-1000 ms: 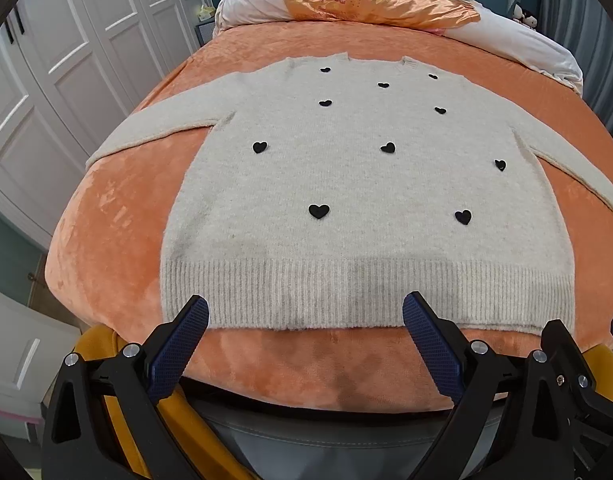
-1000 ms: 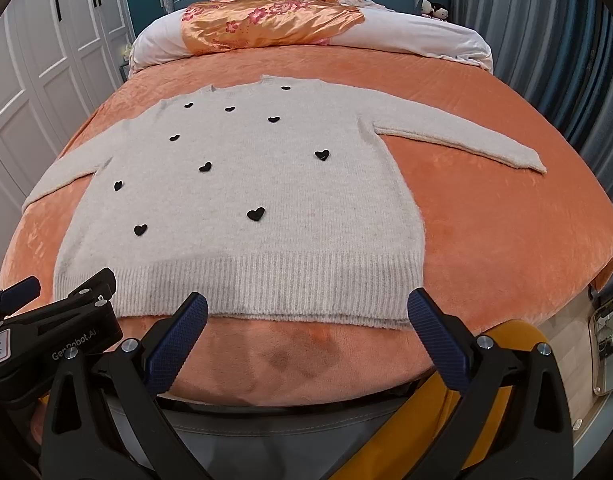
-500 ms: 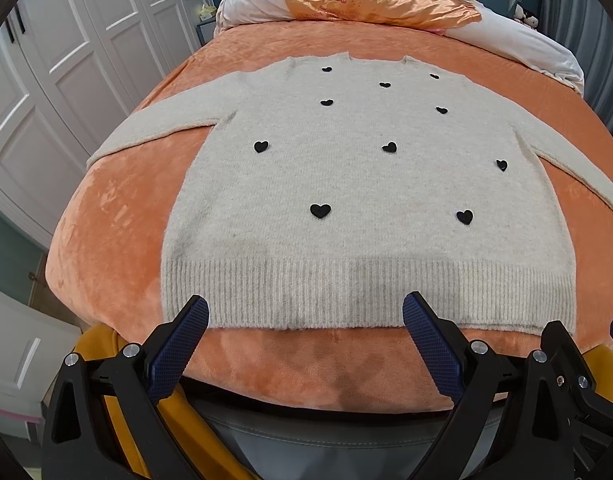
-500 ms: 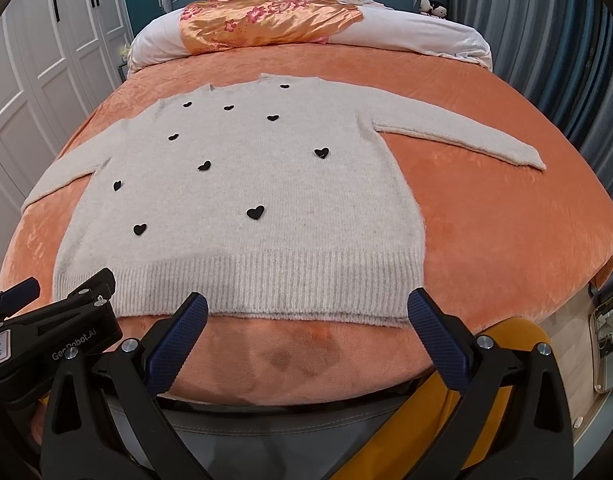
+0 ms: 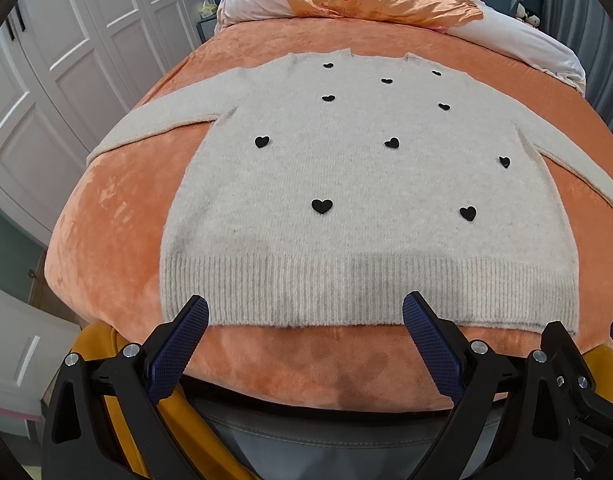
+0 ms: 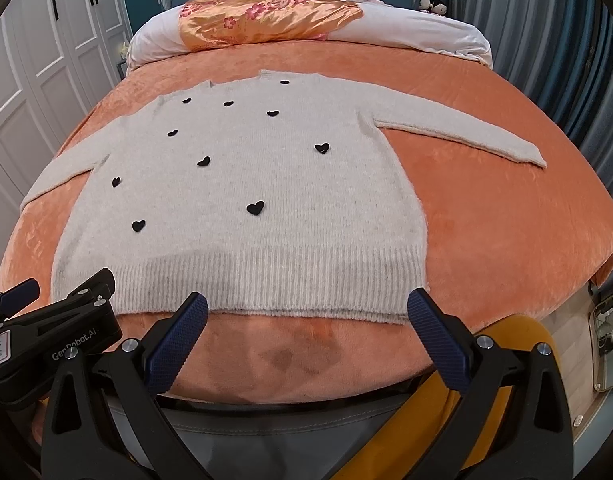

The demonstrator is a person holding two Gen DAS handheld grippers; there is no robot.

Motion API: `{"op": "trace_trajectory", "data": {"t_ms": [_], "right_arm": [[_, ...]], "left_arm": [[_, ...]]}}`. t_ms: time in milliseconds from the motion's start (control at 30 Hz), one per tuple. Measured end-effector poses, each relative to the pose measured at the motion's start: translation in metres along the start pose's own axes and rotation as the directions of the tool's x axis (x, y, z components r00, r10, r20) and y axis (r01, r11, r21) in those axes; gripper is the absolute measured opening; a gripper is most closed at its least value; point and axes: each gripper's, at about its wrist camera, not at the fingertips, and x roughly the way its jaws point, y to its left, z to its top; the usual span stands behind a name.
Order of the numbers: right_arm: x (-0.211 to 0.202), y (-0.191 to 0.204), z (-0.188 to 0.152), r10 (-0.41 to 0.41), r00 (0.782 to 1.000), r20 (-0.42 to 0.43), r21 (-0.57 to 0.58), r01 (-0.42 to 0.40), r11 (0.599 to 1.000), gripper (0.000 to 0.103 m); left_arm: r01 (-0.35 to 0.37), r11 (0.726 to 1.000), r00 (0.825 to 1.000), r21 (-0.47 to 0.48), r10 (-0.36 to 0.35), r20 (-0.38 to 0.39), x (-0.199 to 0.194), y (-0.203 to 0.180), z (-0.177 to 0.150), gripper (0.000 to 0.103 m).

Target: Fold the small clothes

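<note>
Both your wrist cameras sit low at the foot of the bed [image 5: 106,216], close to its edge, facing the headboard. Your left view leans toward the wardrobe [image 5: 66,60] side; your right view leans toward the curtain [image 6: 546,40] side. Both share the sweater [image 5: 366,184] and pillows [image 6: 406,32]. Your left hand-held gripper [image 6: 54,332] shows in your right view.

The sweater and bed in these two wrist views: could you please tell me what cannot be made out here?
- Sweater: its right sleeve cuff is cut off by the frame edge in the left wrist view; the underside is hidden against the orange blanket.
- Small toys by the headboard, right wrist view: too small to identify.
- Left gripper and right gripper: the hands holding them lie out of frame.
</note>
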Motion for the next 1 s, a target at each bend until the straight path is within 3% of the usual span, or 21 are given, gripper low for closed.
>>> {"op": "trace_trajectory", "data": {"t_ms": [1000], "right_arm": [[0.007, 0.004, -0.005, -0.004, 1.000, -0.024, 0.000, 0.004, 1.000, 0.098]], "left_arm": [[-0.011, 1.000, 1.000, 0.003, 0.011, -0.017, 0.010, 0.001, -0.009, 0.093]]}}
